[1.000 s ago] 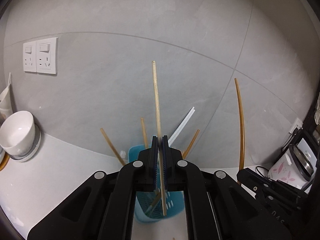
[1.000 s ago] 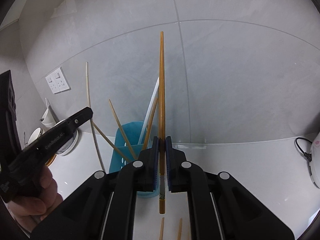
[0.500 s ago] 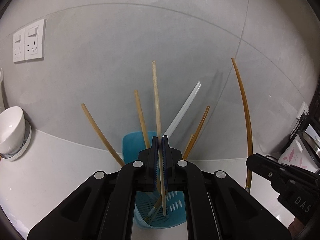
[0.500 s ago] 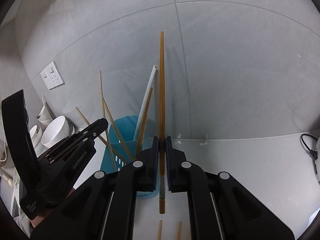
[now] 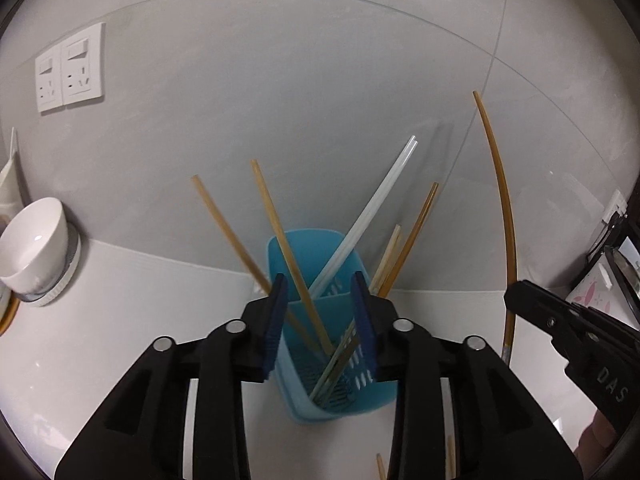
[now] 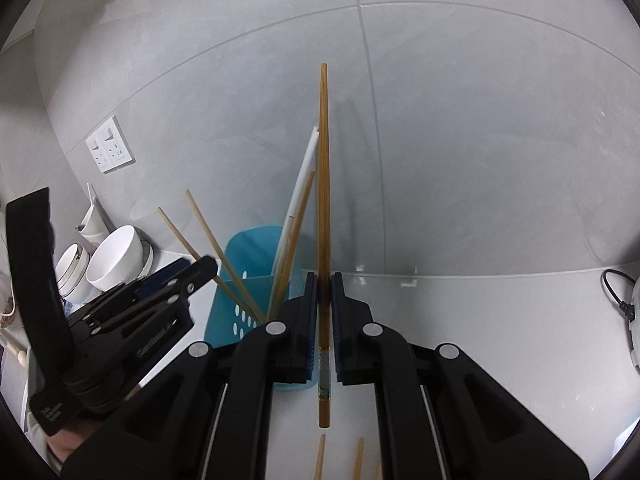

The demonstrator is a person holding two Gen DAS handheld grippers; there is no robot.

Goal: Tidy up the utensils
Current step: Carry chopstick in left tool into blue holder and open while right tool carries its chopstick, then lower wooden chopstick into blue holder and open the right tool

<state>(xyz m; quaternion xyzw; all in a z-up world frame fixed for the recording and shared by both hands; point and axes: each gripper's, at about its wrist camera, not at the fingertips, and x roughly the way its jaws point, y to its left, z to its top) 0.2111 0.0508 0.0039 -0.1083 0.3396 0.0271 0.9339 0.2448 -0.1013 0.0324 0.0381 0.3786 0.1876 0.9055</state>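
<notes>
A blue perforated utensil holder (image 5: pixel 304 256) stands on the white counter by the wall, with several wooden chopsticks and a white pair leaning in it. My left gripper (image 5: pixel 319 280) hangs just above its rim, jaws opening. A standing chopstick (image 5: pixel 280 232) shows between the pads, untouched. A pale chopstick (image 5: pixel 390 256) leans to the right inside, free. My right gripper (image 6: pixel 325 280) is shut on a dark brown chopstick (image 6: pixel 323 160), upright, right of the holder (image 6: pixel 248 248). The left gripper (image 6: pixel 192 270) shows at the holder's left side. Two loose chopsticks (image 6: pixel 358 456) lie on the counter near me.
White bowls (image 5: pixel 36 240) are stacked at the left against the wall, below a double wall socket (image 5: pixel 70 68). A small appliance (image 5: pixel 600 280) sits at the far right, and a black cable (image 6: pixel 616 292) lies on the counter there.
The left gripper came down over the holder and its jaws parted. The pale chopstick it held now leans in the holder. The right gripper still holds its dark chopstick in place.
</notes>
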